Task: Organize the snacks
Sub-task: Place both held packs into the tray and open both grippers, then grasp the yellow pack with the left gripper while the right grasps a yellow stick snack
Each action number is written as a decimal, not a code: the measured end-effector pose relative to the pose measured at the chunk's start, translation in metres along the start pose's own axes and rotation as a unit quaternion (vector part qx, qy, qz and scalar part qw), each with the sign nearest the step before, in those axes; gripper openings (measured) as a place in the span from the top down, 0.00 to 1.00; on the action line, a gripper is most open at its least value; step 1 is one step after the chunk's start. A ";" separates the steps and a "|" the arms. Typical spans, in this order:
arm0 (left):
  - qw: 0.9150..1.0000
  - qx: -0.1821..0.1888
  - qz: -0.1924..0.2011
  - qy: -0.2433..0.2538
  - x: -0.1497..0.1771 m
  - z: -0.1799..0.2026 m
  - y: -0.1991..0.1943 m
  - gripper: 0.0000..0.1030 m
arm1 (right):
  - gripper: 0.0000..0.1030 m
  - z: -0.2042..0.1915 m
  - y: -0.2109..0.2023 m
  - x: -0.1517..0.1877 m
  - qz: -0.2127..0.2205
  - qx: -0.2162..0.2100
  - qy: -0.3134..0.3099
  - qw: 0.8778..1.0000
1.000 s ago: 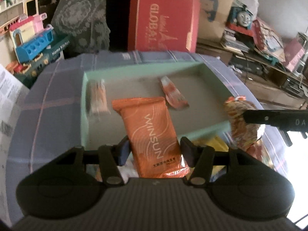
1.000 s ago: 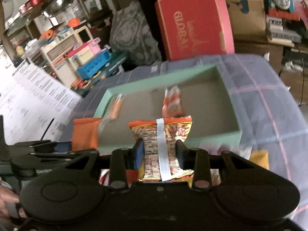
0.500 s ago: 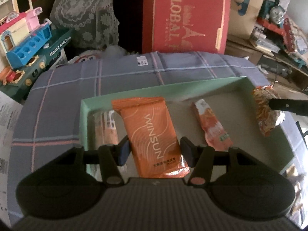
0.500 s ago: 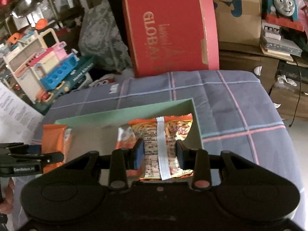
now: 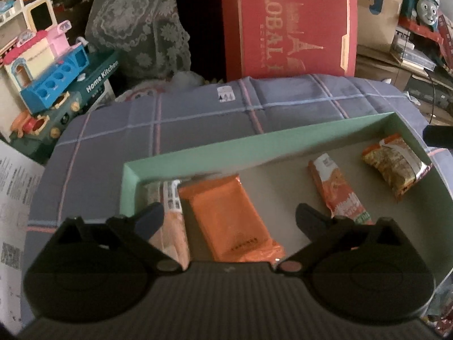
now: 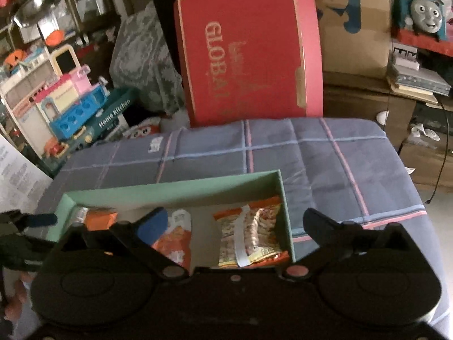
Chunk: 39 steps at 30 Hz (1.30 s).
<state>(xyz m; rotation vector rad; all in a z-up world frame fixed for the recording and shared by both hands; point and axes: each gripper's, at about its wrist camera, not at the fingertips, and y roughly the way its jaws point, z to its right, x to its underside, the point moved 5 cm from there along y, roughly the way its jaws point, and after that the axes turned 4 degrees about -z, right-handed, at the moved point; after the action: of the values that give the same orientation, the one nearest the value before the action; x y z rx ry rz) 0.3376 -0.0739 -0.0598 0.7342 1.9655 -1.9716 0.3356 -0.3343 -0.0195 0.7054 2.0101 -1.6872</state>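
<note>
Both hand-held grippers spread wide, nothing pinched. Left hand-held gripper [image 5: 229,218] has just opened its jaws; the orange packet [image 5: 229,221] lies flat on the box floor between the fingers, no pad touching it. Right hand-held gripper [image 6: 235,226] has also just opened; the printed snack bag [image 6: 249,232] with the white seam strip lies between its fingers, free of the pads, tucked into the right end of the box. Mint-green box [image 5: 254,141] sits on the counter, which is covered by a blue-grey plaid cloth [image 5: 198,107]. Snack count inside the box, left wrist view: four. From the left: one pale packet [image 5: 170,221] against the left wall, partly under the left finger, touching or just beside the orange packet; one orange packet; one slim orange-and-white sachet [image 5: 337,195], apart from the orange packet; one printed snack bag near the right wall. Right wrist view shows three of them clearly plus a sliver of the pale one at the far left corner. Tip of the right hand-held gripper shows at the right edge of the left view, over the box rim. Behind the counter: one red "GLOBAL" box [image 6: 249,51] standing upright, one toy kitchen set [image 5: 51,65], one blue train toy [image 6: 421,14]. Printed sheets [image 5: 14,198] at the left edge.
</note>
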 end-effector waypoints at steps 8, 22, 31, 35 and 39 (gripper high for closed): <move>1.000 0.030 -0.006 -0.001 0.029 0.015 -0.035 0.00 | 0.00 -0.001 -0.033 0.020 -0.004 -0.014 0.011 1.000; 0.993 0.087 0.002 0.075 0.102 0.080 -0.097 0.00 | 0.00 0.010 -0.102 0.085 -0.008 -0.023 0.039 0.999; 0.988 0.106 -0.022 0.111 0.151 0.102 -0.103 0.00 | 0.00 0.019 -0.121 0.130 -0.022 -0.048 0.069 0.996; 0.986 0.106 -0.031 0.121 0.160 0.106 -0.100 0.00 | 0.00 0.026 -0.126 0.148 -0.028 -0.053 0.082 0.995; 0.985 0.107 -0.033 0.133 0.164 0.113 -0.096 0.00 | 0.00 0.034 -0.130 0.164 -0.032 -0.058 0.099 0.993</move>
<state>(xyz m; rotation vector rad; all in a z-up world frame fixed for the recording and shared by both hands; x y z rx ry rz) 0.1320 -0.1533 -0.0685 1.0452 1.9596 -2.2517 0.1264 -0.3670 -0.0260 0.8022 2.2679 -1.5738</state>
